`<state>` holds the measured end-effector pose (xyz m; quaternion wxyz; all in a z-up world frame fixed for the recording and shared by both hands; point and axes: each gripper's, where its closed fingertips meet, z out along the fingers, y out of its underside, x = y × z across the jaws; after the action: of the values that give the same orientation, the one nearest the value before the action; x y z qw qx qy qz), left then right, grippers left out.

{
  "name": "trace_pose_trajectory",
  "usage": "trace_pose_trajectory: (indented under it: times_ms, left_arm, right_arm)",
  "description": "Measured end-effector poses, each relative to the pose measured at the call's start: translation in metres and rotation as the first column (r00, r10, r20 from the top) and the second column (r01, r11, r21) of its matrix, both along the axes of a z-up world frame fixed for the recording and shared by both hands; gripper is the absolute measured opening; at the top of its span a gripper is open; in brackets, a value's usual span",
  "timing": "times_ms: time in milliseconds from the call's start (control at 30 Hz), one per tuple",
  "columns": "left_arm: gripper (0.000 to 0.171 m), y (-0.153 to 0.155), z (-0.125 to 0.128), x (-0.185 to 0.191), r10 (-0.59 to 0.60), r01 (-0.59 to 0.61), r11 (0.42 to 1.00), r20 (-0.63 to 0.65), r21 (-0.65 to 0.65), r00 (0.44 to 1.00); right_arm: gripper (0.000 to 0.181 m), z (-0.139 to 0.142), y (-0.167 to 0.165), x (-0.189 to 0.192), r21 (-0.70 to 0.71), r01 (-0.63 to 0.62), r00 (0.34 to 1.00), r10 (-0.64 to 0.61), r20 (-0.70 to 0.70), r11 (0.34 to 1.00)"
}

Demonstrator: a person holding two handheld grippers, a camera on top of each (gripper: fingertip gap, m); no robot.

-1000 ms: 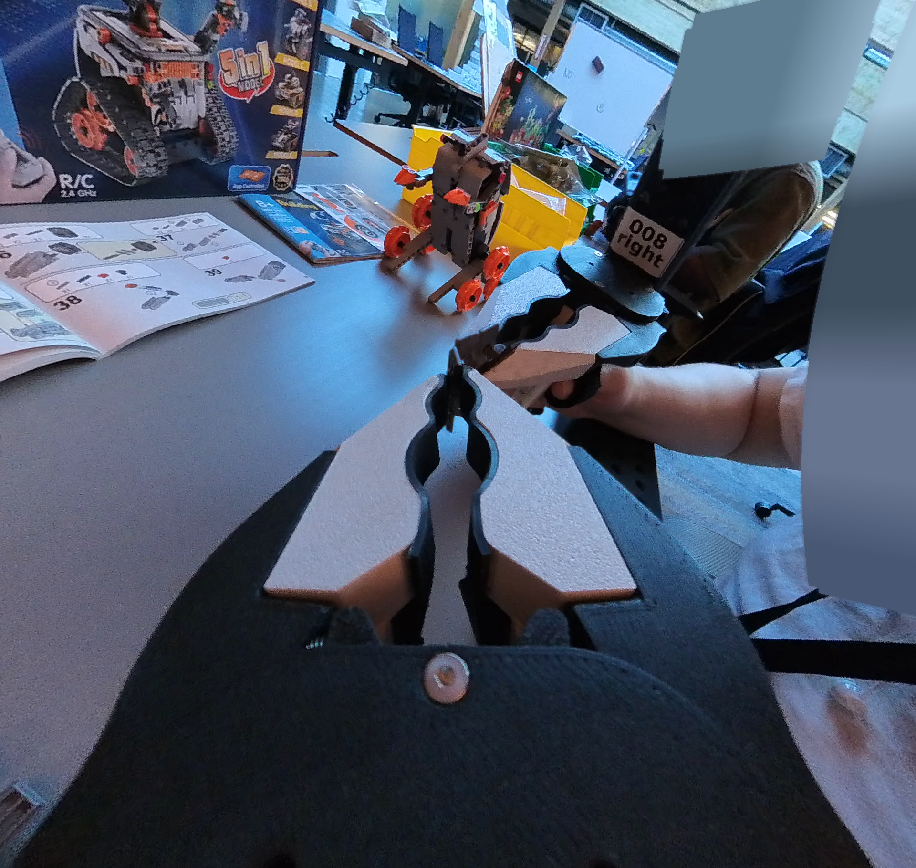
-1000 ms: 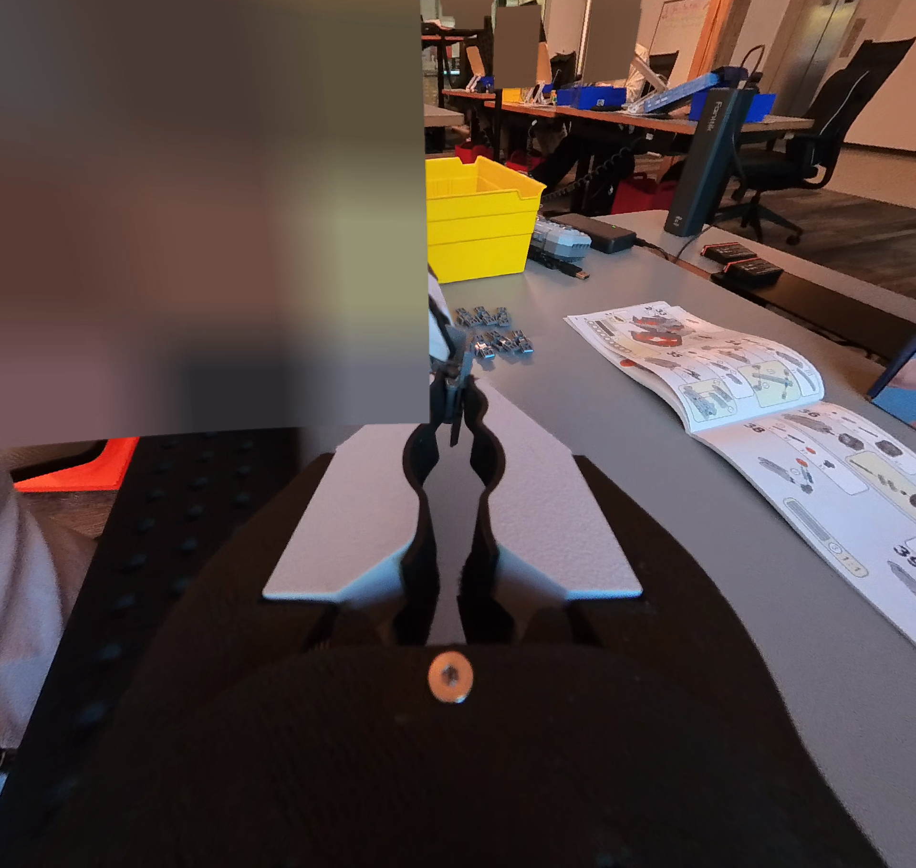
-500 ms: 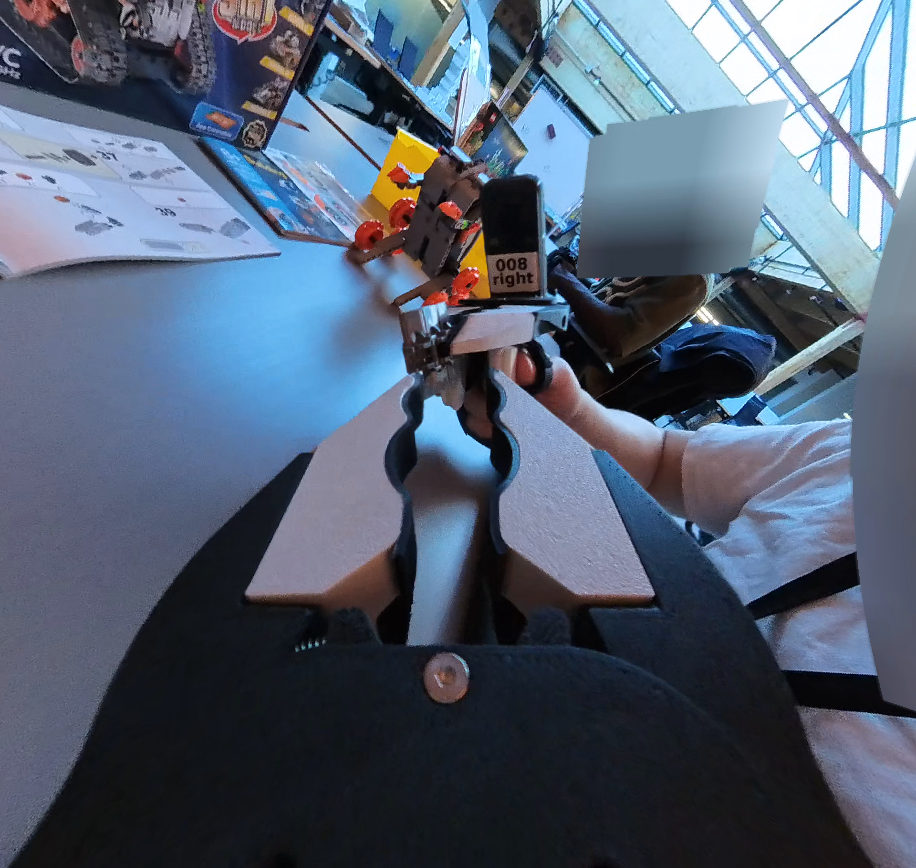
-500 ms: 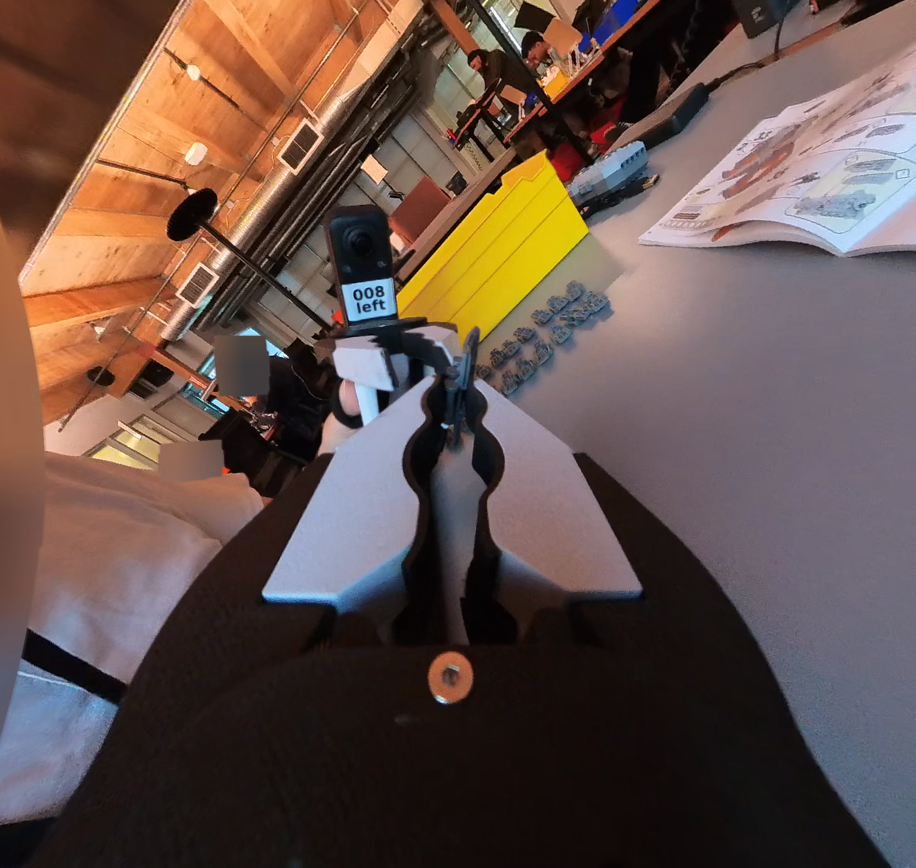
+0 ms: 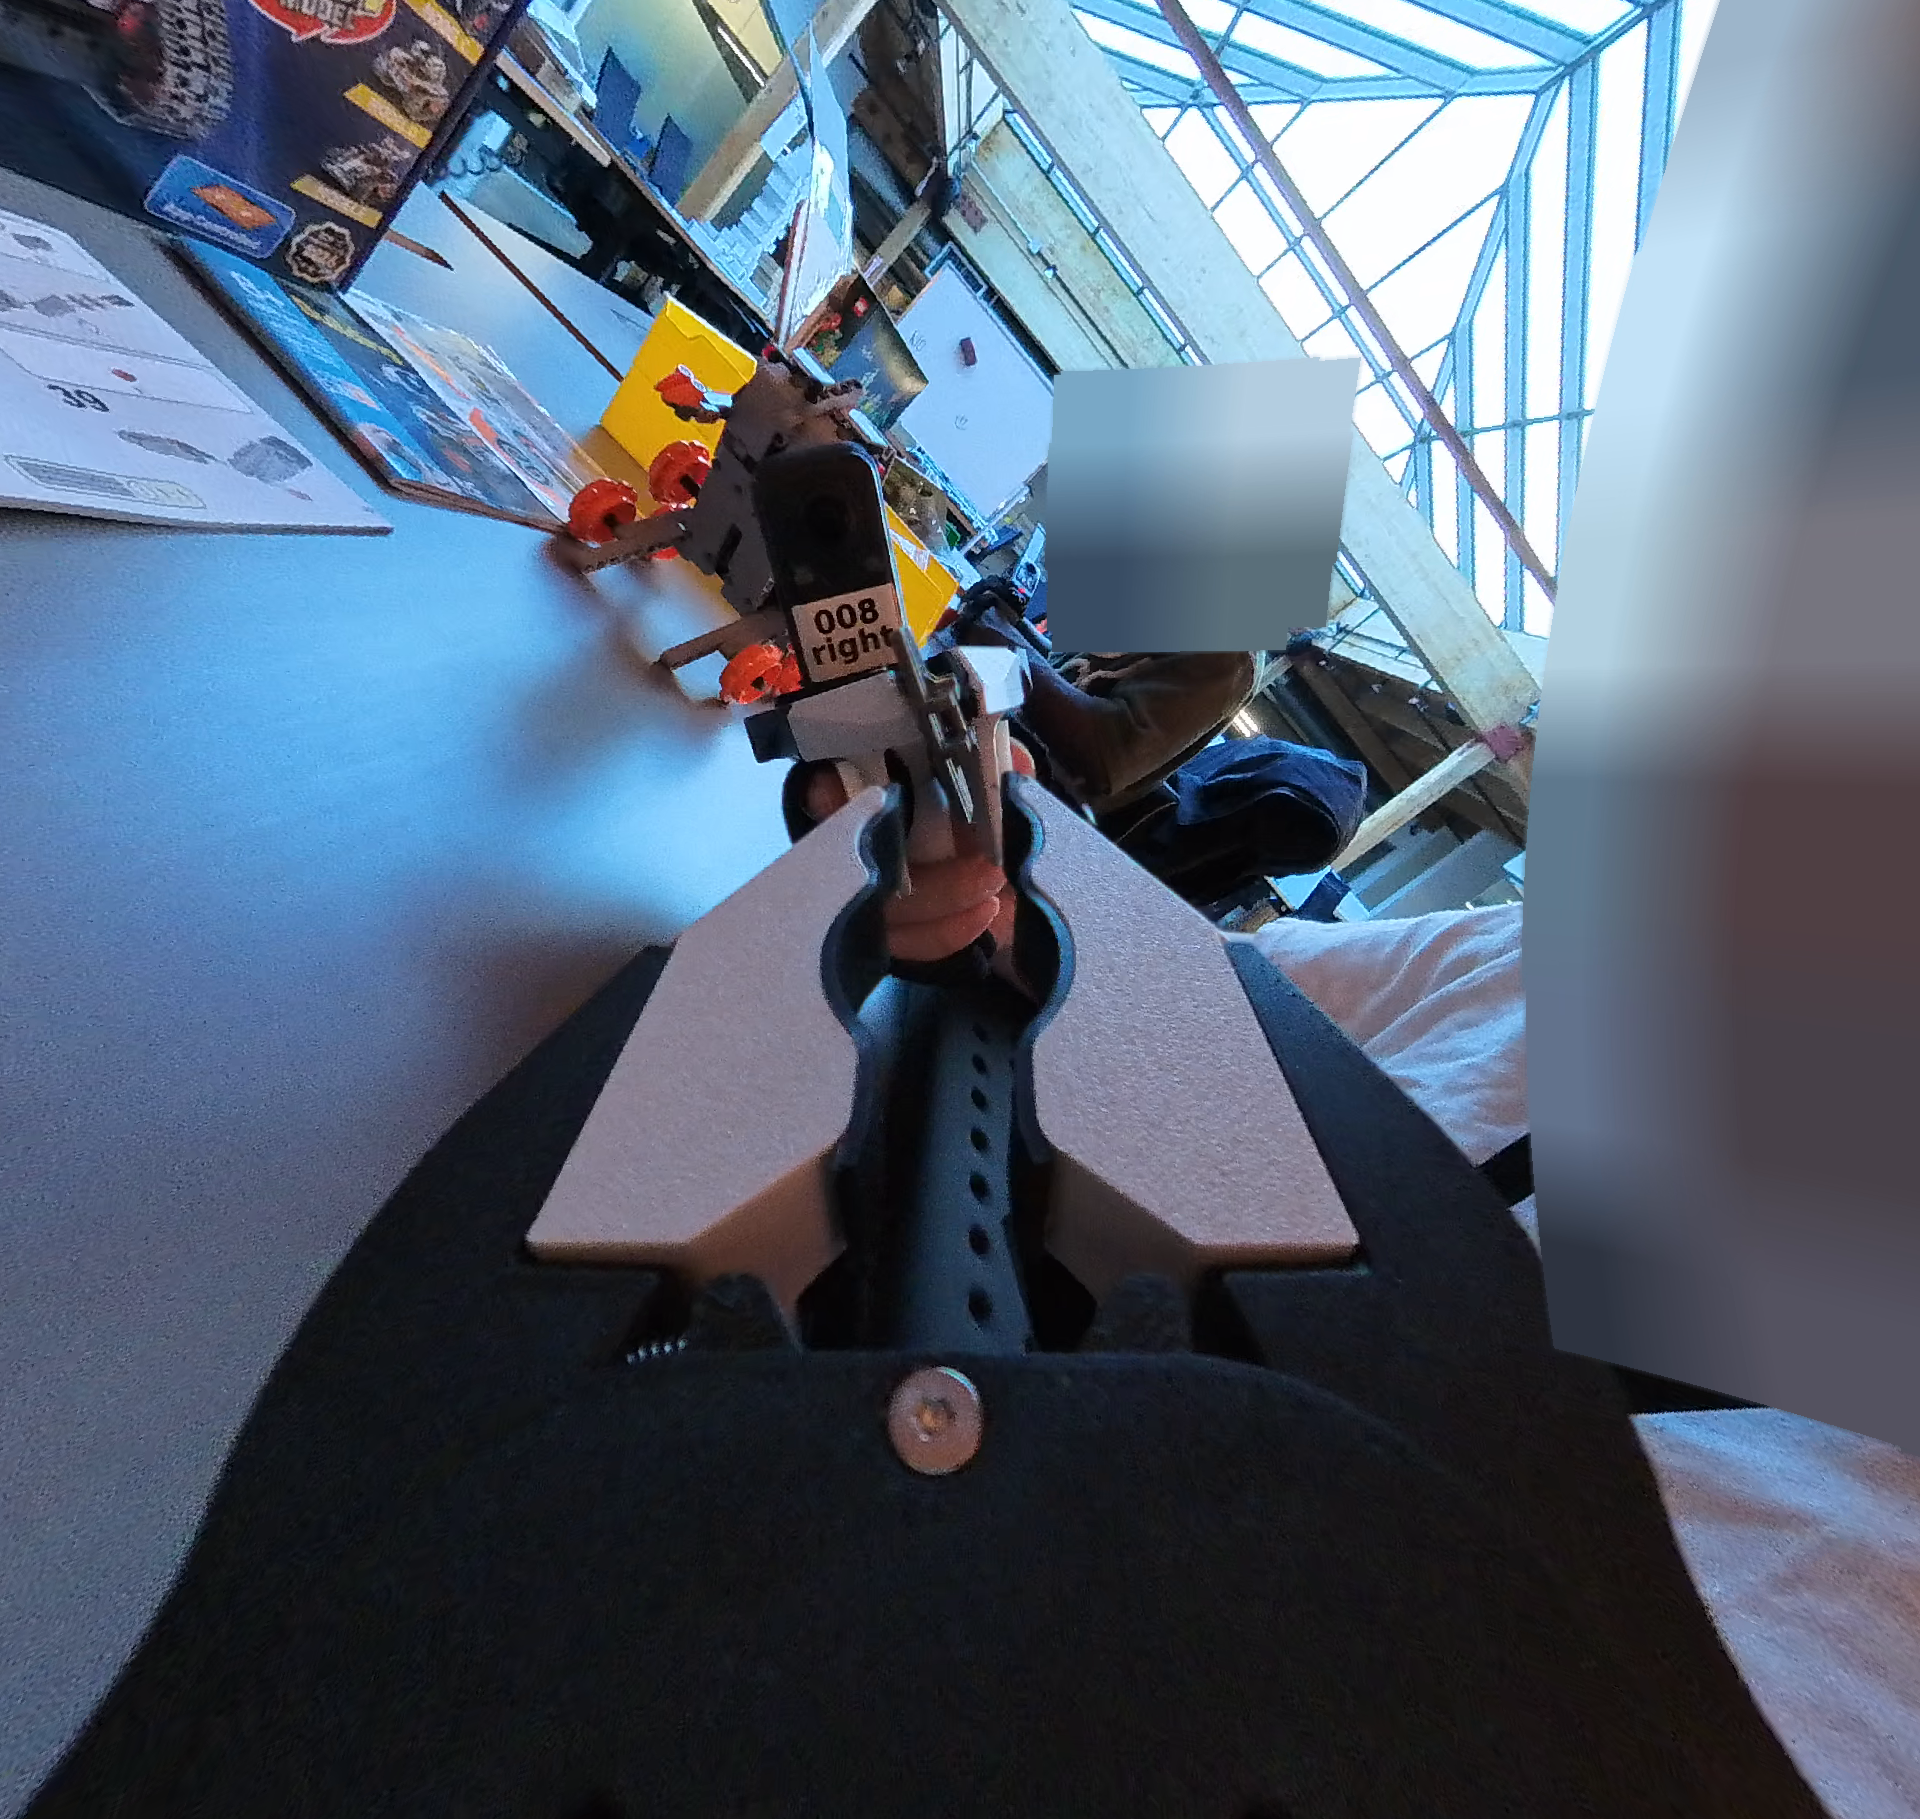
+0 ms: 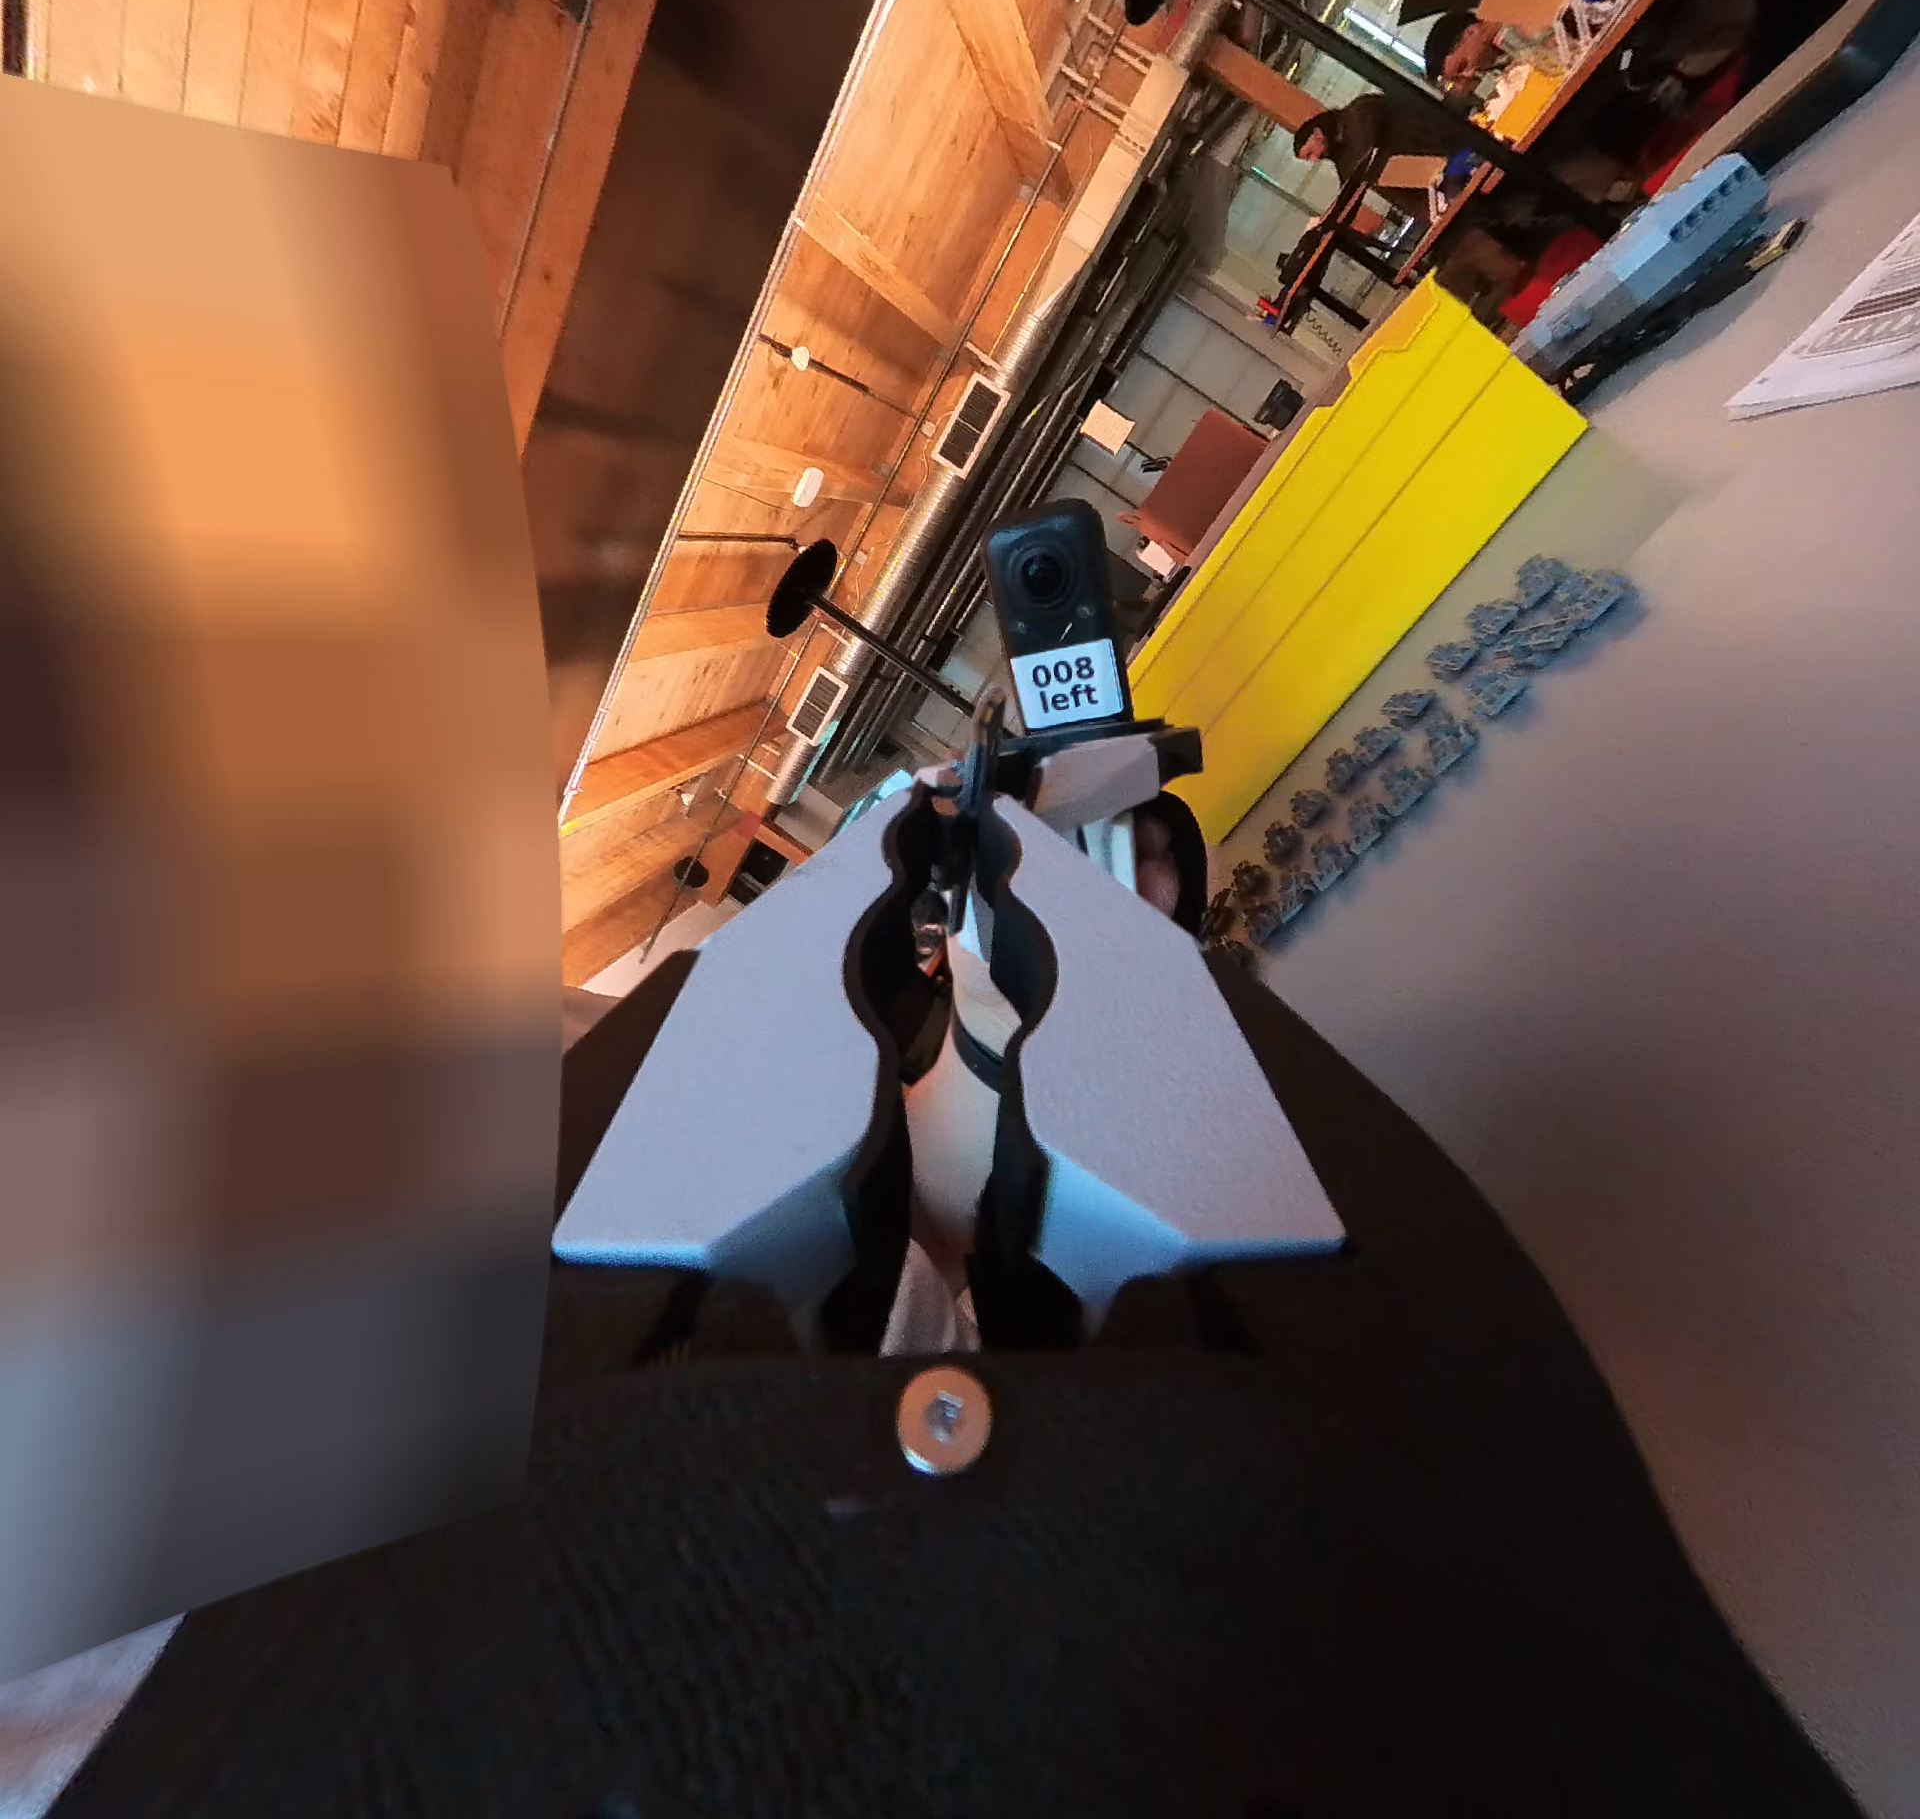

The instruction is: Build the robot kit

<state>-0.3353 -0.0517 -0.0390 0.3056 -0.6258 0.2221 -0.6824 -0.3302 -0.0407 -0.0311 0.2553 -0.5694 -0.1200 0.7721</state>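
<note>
Grey-faced and edged in black, the jaws of the left gripper (image 5: pixel 943 808) stand apart with a clear gap. Through that gap show the fingers of a hand (image 5: pixel 945 902), wrapped round the handle of the right gripper (image 5: pixel 914 730), which faces it tip to tip. The right gripper's jaws are closed on a thin grey toy beam (image 5: pixel 940 720), held upright and slightly tilted. The beam's lower end reaches down to the left gripper's tips; whether it touches them I cannot tell. In the right wrist view the same beam pokes up out of the pinched jaws, just in front of the left gripper's camera.

Both grippers hang above the grey bench (image 5: pixel 312 782), on the near side of the yellow bin (image 5: pixel 675 377). Rows of small grey toy parts (image 6: pixel 1455 720) lie on the bench beside the bin's long wall. A grey toy vehicle with orange wheels (image 5: pixel 727 512) stands on the bench just in front of the bin. An open instruction booklet (image 5: pixel 125 419) lies well away from the bin, with a blue leaflet (image 5: pixel 436 408) between the two. A tall blue toy box (image 5: pixel 260 55) stands behind the booklet. Past the bin's far end sits a grey studded block (image 6: pixel 1642 252).
</note>
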Motion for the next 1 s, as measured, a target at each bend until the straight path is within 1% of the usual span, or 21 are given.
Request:
trace_pose_trajectory:
  times_ms: [100, 200, 300, 333, 433, 500, 533, 567, 600, 633, 700, 733, 767, 800, 833, 867, 933, 1000]
  left_arm:
    - [0.013, -0.002, 0.000, 0.003, -0.007, 0.007, 1.000, -0.009, 0.013, 1.000]
    - [0.002, -0.007, -0.001, 0.007, -0.042, 0.042, 0.999, -0.007, 0.002, 0.999]
    - [0.001, -0.008, -0.003, 0.007, -0.046, 0.046, 0.999, -0.022, 0.000, 0.999]
    - [0.000, -0.007, -0.002, 0.005, -0.038, 0.038, 0.999, -0.022, 0.011, 0.999]
    - [0.000, -0.007, 0.000, 0.001, -0.023, 0.023, 0.999, -0.017, 0.024, 1.000]
    - [0.000, -0.007, 0.000, 0.000, -0.024, 0.024, 1.000, -0.012, 0.018, 1.000]
    - [0.000, -0.007, 0.000, -0.001, -0.021, 0.021, 1.000, -0.010, 0.013, 1.000]
    - [0.000, -0.006, -0.001, -0.002, -0.019, 0.019, 1.000, -0.007, 0.009, 1.000]
    - [0.000, -0.007, 0.000, -0.003, -0.022, 0.022, 1.000, -0.003, 0.004, 1.000]
    - [0.001, -0.007, -0.001, -0.003, -0.025, 0.025, 1.000, -0.003, -0.004, 1.000]
    - [0.000, -0.007, -0.002, -0.004, -0.032, 0.032, 0.999, 0.000, -0.020, 0.999]
    - [0.000, -0.008, -0.002, -0.003, -0.040, 0.040, 0.999, 0.004, -0.028, 0.999]
    - [0.000, -0.008, -0.002, -0.003, -0.047, 0.047, 0.998, 0.005, -0.036, 0.999]
    - [0.000, -0.009, -0.004, -0.003, -0.053, 0.053, 0.998, 0.002, -0.043, 0.999]
    - [0.000, -0.010, -0.005, -0.002, -0.061, 0.061, 0.997, 0.001, -0.050, 0.998]
    - [0.000, -0.011, -0.005, -0.002, -0.070, 0.070, 0.996, 0.004, -0.055, 0.998]
    - [0.000, -0.012, -0.005, -0.001, -0.082, 0.082, 0.994, 0.006, -0.069, 0.997]
    - [0.000, -0.013, -0.007, 0.000, -0.094, 0.093, 0.992, 0.000, -0.079, 0.996]
  right_arm:
    - [0.004, 0.000, -0.001, -0.001, 0.010, -0.004, 1.000, 0.004, 0.001, 1.000]
    - [0.004, -0.002, -0.003, -0.004, 0.024, -0.012, 1.000, 0.012, 0.021, 1.000]
    - [0.005, -0.001, -0.005, -0.005, 0.040, -0.019, 1.000, 0.019, 0.020, 0.999]
    - [0.011, -0.002, -0.004, -0.006, 0.053, -0.011, 1.000, 0.010, 0.030, 0.999]
    - [0.030, -0.001, 0.003, -0.005, 0.140, 0.070, 0.993, -0.082, 0.083, 0.988]
    - [0.033, 0.002, 0.005, -0.001, 0.269, 0.125, 0.979, -0.163, 0.126, 0.955]
    - [0.033, 0.004, 0.005, 0.001, 0.357, 0.147, 0.964, -0.214, 0.155, 0.922]
    - [0.034, 0.005, 0.005, 0.002, 0.456, 0.159, 0.945, -0.270, 0.187, 0.876]
    - [0.034, 0.005, 0.004, 0.003, 0.562, 0.161, 0.917, -0.333, 0.218, 0.811]
    - [0.035, 0.005, 0.004, 0.003, 0.671, 0.149, 0.881, -0.406, 0.244, 0.726]
    - [0.035, 0.002, -0.001, 0.003, 0.859, 0.067, 0.799, -0.543, 0.258, 0.507]
    - [0.036, 0.002, -0.006, 0.002, 0.920, 0.013, 0.769, -0.592, 0.242, 0.392]
    - [0.035, 0.003, -0.009, 0.001, 0.956, -0.023, 0.745, -0.632, 0.212, 0.294]
    - [0.031, 0.004, -0.011, 0.001, 0.975, -0.043, 0.726, -0.663, 0.181, 0.219]
    - [0.028, 0.005, -0.012, 0.001, 0.983, -0.051, 0.711, -0.685, 0.160, 0.176]
    - [0.027, 0.004, -0.013, 0.001, 0.985, -0.061, 0.709, -0.688, 0.158, 0.163]
    - [0.027, -0.002, -0.015, 0.000, 0.977, -0.090, 0.723, -0.662, 0.197, 0.192]
    - [0.026, -0.004, -0.013, 0.002, 0.974, -0.096, 0.724, -0.657, 0.209, 0.204]
